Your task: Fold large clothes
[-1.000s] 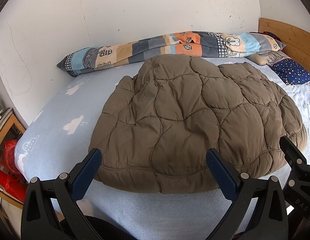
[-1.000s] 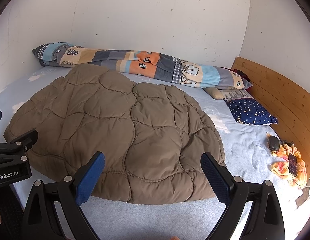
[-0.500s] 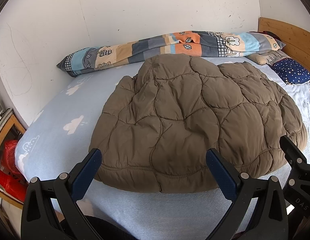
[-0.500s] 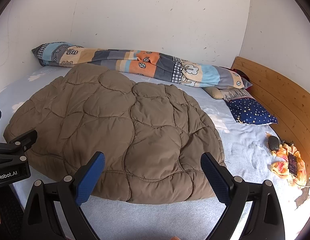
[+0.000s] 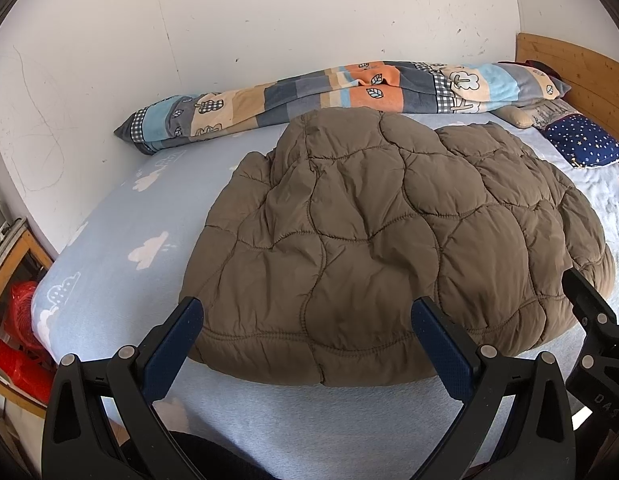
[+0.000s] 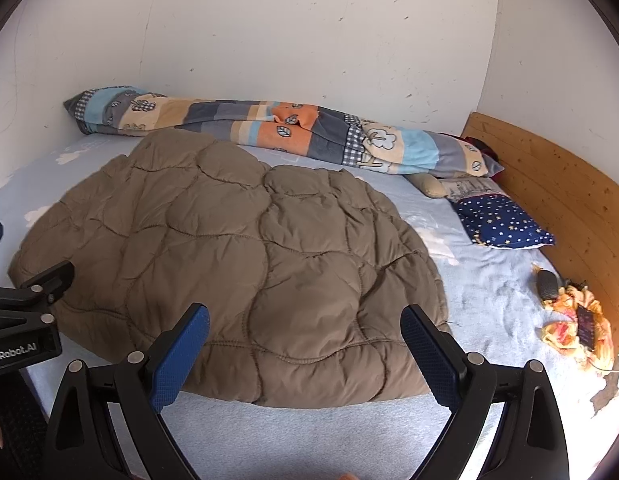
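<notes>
A brown quilted jacket (image 5: pixel 389 248) lies spread across the middle of the light blue bed (image 5: pixel 121 240), with a patchwork blanket (image 6: pixel 277 128) rolled along the far wall and a starry navy pillow (image 6: pixel 501 224) at far right by the wooden headboard (image 6: pixel 549 184). The left gripper (image 5: pixel 307 332) and right gripper (image 6: pixel 305 336) hover over the jacket's near hem, jaws spread wide and holding nothing. Small objects at the right bed edge (image 6: pixel 573 320) are hard to make out.

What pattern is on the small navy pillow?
White and yellow stars on navy pillow; clearest in right wrist view.

A bed (image 6: pixel 489 304) with a pale blue cloud-print sheet fills a corner of scuffed white walls (image 6: pixel 269 40), its wooden headboard (image 6: pixel 557 184) at the right. Daylight falls across the sheet. A rolled patchwork blanket (image 5: pixel 349 88) lies along the far wall.
</notes>
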The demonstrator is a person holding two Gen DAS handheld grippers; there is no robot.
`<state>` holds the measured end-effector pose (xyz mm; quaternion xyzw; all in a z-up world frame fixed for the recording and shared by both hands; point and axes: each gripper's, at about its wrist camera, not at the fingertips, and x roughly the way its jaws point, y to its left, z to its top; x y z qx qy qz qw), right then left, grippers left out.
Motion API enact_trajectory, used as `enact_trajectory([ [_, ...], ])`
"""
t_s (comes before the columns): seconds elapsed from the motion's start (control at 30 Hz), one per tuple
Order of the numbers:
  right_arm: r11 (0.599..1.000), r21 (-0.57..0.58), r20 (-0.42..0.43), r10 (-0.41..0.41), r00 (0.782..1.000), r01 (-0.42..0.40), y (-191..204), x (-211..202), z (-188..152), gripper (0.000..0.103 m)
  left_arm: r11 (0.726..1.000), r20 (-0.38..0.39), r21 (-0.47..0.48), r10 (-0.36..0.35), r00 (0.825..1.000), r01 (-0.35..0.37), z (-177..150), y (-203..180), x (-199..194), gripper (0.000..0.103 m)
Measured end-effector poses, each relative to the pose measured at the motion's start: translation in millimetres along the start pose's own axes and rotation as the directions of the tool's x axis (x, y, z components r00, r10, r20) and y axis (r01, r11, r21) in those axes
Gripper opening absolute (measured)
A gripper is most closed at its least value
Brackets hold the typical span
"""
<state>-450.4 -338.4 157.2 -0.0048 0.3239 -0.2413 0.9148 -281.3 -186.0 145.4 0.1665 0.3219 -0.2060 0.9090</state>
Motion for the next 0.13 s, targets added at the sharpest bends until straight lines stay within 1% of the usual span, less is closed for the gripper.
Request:
enact_trajectory([
  [0.07,1.0,0.008,0.011,0.005,1.0,-0.005,-0.2,-2.4,0.2,0.098,1.0,0.009,0.0,0.023,1.0,-0.023,-0.9,1.9,-0.6,0.103],
  [0.13,1.0,0.008,0.012,-0.001,1.0,0.001,-0.2,-2.4,0.2,0.098,1.0,0.007,-0.003,0.019,1.0,-0.019,-1.2,4.2,-0.3,0.103],
])
